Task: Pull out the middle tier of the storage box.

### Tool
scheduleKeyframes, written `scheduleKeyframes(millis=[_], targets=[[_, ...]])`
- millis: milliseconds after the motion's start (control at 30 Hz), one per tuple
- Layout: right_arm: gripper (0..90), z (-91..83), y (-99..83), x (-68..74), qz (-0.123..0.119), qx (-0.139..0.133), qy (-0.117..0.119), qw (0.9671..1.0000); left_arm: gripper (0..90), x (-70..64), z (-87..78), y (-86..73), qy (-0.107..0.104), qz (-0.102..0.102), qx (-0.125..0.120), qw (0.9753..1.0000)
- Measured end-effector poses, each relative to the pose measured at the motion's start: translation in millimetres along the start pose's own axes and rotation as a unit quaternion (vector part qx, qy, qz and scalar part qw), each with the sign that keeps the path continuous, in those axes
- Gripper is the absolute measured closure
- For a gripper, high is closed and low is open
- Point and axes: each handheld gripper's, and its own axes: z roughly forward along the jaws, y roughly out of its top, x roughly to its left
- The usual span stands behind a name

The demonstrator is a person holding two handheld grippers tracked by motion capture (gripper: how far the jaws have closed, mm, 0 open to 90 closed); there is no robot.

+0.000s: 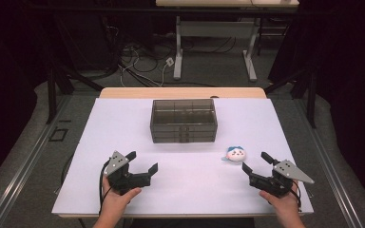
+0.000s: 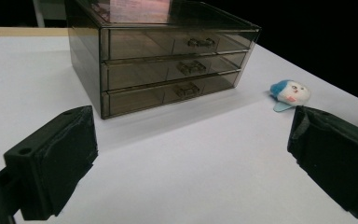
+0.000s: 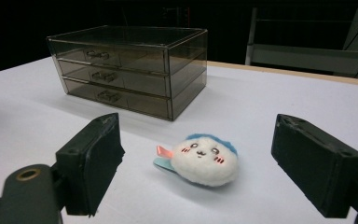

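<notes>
The desk point(image 1: 123, 190) carries a closed three-drawer box point(image 1: 184, 120) at centre-far and a plush toy point(image 1: 236, 153) near-right. Right gripper point(image 1: 257, 166), jaws open and empty, faces the toy: centre the jaws, then close gently. Left gripper point(image 1: 142, 163) waits with jaws open.

Left hand point(image 1: 115, 198): enters from bottom edge, wrapped around rear of left gripper point(image 1: 144, 162); jaws spread wide, nothing between, aimed forward and slightly rightward. Right hand point(image 1: 282, 202): enters from bottom edge, gripping rear of right gripper point(image 1: 257, 162); jaws spread wide, nothing between, aimed forward and leftward. Grippers well apart.
</notes>
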Motion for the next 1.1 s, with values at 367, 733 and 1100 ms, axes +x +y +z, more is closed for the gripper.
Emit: scheduleKeyframes(millis=[367, 733, 1100], targets=[[16.2, 3.5, 1.1, -0.4, -0.006, 0.002, 0.000, 1.0000, 4.2, -5.2, -4.7, 4.5, 0.007, 0.005, 0.001, 1.0000], [18.9, 2.0, 3.5, 2.1, -0.015, -0.003, -0.010, 0.9998, 6.3, -6.1, 3.1, 38.3, -0.005, -0.010, -0.003, 0.9999], [19.4, 2.0, 2.7, -1.3, -0.005, -0.003, -0.012, 0.9999, 14.6, -13.8, 21.6, 59.2, -0.004, -0.005, 0.001, 1.0000]])
